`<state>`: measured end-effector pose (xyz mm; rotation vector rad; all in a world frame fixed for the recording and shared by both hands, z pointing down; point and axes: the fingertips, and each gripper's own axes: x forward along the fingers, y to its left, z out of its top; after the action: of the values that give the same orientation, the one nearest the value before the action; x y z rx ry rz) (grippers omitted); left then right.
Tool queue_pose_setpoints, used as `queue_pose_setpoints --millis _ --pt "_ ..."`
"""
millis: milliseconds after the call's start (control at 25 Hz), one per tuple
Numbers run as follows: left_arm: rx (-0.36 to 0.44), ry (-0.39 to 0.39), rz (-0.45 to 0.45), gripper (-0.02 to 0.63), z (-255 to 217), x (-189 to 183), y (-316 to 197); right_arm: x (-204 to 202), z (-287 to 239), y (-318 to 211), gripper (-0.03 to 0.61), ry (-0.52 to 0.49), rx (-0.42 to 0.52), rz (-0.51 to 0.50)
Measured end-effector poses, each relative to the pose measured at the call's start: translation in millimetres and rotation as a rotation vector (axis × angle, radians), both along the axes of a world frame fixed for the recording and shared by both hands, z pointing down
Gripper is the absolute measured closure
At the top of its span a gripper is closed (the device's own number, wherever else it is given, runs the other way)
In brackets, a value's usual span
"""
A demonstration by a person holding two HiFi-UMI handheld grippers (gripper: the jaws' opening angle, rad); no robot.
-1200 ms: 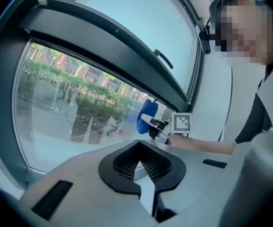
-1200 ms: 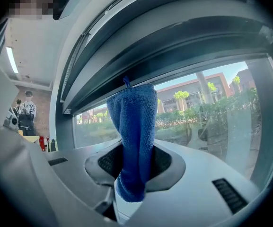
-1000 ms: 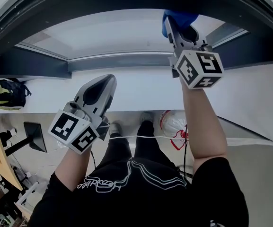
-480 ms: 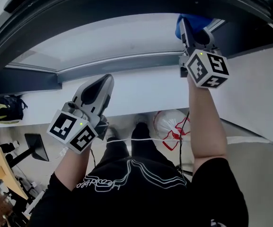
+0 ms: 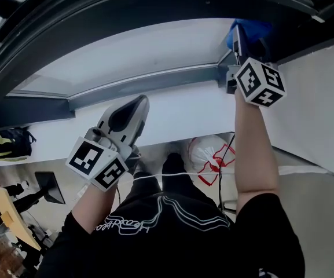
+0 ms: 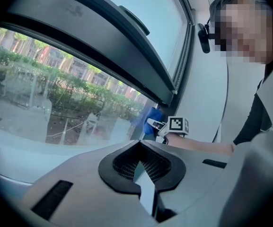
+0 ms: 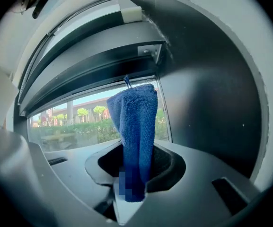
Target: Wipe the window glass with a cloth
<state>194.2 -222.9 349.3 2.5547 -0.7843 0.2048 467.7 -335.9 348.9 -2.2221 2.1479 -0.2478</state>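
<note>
A blue, nubbly cloth, bunched into a strip, is clamped in the right gripper at the right corner of the glass (dark frame just beside). The left gripper, jaws closed on nothing, hovers near the white sill.

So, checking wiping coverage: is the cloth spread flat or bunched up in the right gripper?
Bunched up. The blue cloth sticks out of the right gripper as a narrow folded strip, jaws clamped on its lower end.

We recorded the right gripper holding a blue cloth at the window glass. We noted the left gripper lower, over the white sill.
</note>
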Motion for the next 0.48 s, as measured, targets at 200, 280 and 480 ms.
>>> queue_pose_setpoints --millis 200,280,480 --pt "-0.01 0.002 -0.014 0.609 5.5 -3.2 4.3 0.6 -2.7 1.6 0.485 -0.012 0.023 0.012" --pt "-0.01 0.005 -0.021 0.609 8.6 -8.6 4.8 -9.0 -4.5 4.3 0.485 0.014 0.035 -0.008" --pt "-0.01 0.036 -0.088 0.609 11.4 -47.5 -1.3 -61.8 -4.1 9.9 0.485 -0.002 0.044 -0.066"
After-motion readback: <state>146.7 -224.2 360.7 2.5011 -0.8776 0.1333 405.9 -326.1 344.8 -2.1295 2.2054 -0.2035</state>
